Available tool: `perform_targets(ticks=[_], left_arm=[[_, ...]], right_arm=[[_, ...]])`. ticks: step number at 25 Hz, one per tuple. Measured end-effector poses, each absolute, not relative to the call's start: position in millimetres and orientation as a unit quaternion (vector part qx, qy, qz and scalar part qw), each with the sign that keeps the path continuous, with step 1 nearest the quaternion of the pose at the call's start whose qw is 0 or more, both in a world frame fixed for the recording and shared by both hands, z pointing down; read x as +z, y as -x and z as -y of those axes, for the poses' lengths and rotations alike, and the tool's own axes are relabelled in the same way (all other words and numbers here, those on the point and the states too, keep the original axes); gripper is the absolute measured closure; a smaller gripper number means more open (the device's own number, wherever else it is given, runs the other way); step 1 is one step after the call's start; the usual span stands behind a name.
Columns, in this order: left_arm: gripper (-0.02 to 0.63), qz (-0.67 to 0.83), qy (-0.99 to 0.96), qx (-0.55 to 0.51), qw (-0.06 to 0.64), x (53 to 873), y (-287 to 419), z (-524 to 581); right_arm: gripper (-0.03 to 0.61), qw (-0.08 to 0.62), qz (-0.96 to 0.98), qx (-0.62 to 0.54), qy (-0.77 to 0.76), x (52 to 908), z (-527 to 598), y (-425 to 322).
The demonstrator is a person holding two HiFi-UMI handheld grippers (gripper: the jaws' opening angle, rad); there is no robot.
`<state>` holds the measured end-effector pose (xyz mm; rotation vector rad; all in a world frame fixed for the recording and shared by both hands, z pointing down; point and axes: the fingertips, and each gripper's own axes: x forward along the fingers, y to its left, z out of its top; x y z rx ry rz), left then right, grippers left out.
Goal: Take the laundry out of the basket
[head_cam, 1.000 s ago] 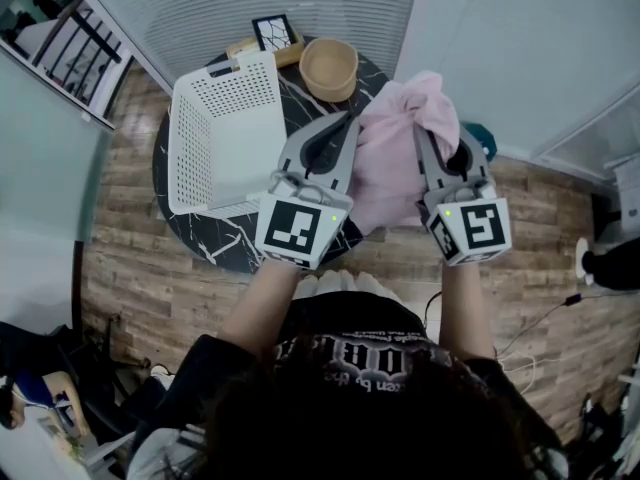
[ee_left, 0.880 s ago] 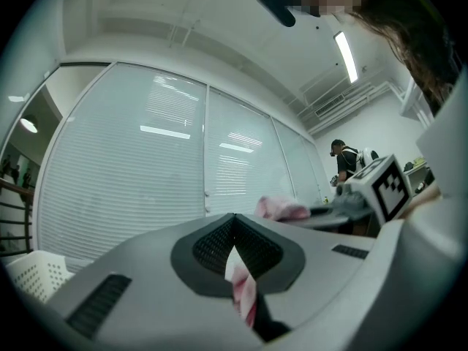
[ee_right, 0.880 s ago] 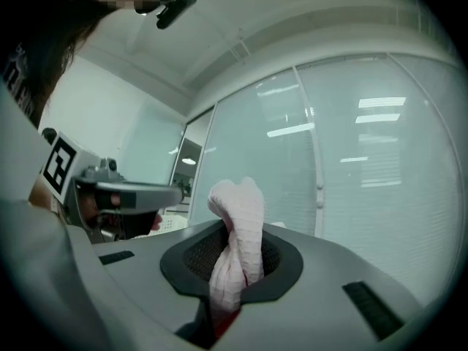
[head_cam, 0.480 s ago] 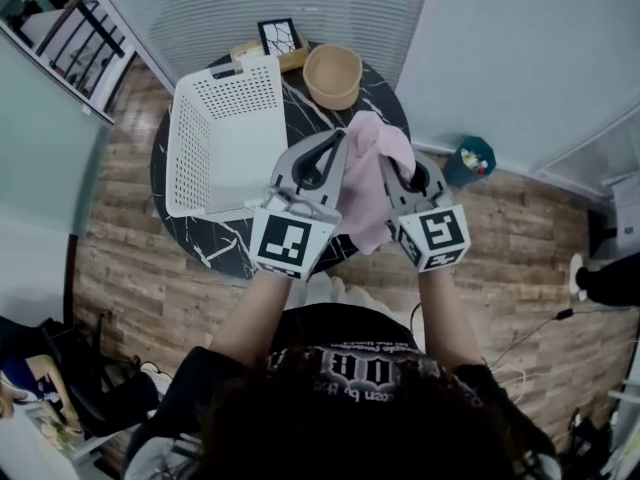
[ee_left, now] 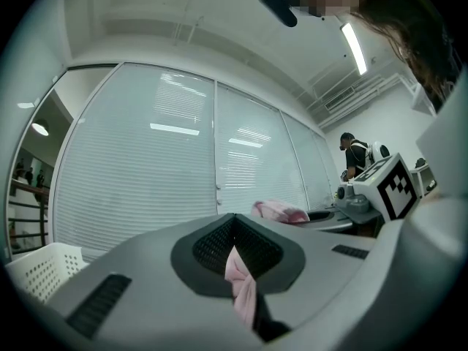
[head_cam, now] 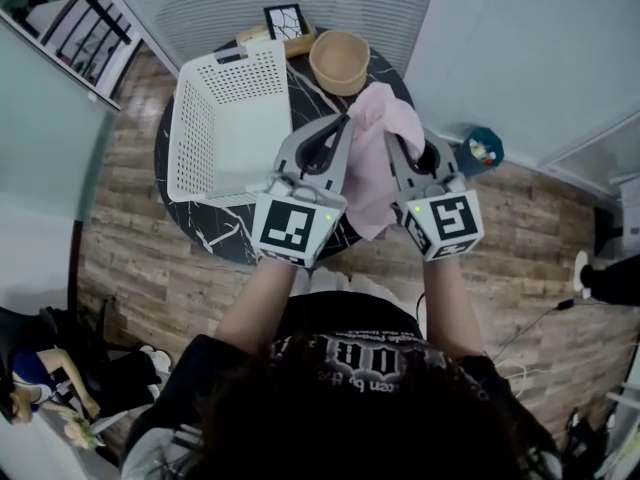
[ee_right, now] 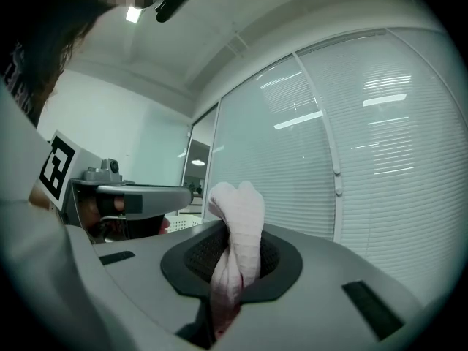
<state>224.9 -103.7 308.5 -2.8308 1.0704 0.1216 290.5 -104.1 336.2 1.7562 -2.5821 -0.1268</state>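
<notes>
Laundry, one pink fabric cloth (head_cam: 378, 163), is out of the basket and stretched between the two tools over the right part of the round black marble desk (head_cam: 215, 243), its loose end hanging down past the desk's near edge. The left tool (head_cam: 343, 124) has its jaws pressed together on a thin fold of the cloth (ee_left: 240, 276), which shows between the dark pads in the left gripper view. The right tool (head_cam: 394, 144) has just been closing its jaws, and they now pinch a thick bunched twist of the cloth (ee_right: 238, 225) that stands up above the pads. Both tools point away from the person, side by side, with the cloth between them. To the left of the left tool stands the white perforated plastic basket (head_cam: 195, 118) on the desk, its inner floor showing bare white. Behind the cloth, near the desk's far edge, sits a round tan wooden bowl (head_cam: 340, 60), with only its own tan inside to be seen. Next to it a small black-framed card (head_cam: 284, 20) rests on a wooden block. On the wood-plank floor to the right a small teal bin (head_cam: 483, 151) holds small coloured bits too small to tell.
</notes>
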Motion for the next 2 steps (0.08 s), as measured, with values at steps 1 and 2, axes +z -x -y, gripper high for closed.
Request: perform_targets(ticks=[1,2], left_arm=[[0.614,-0.353,0.933,0.041,0.056,307.9,-225.7,104.1],[0.614,-0.353,0.933,0.043,0.056,307.3,-226.5,104.4]], right_arm=[[0.529,0.006,0.825,-0.043,-0.563,332.7,104.5,-291.7],[0.529,0.004,0.825,-0.045,-0.564,329.4,104.8,-292.8]])
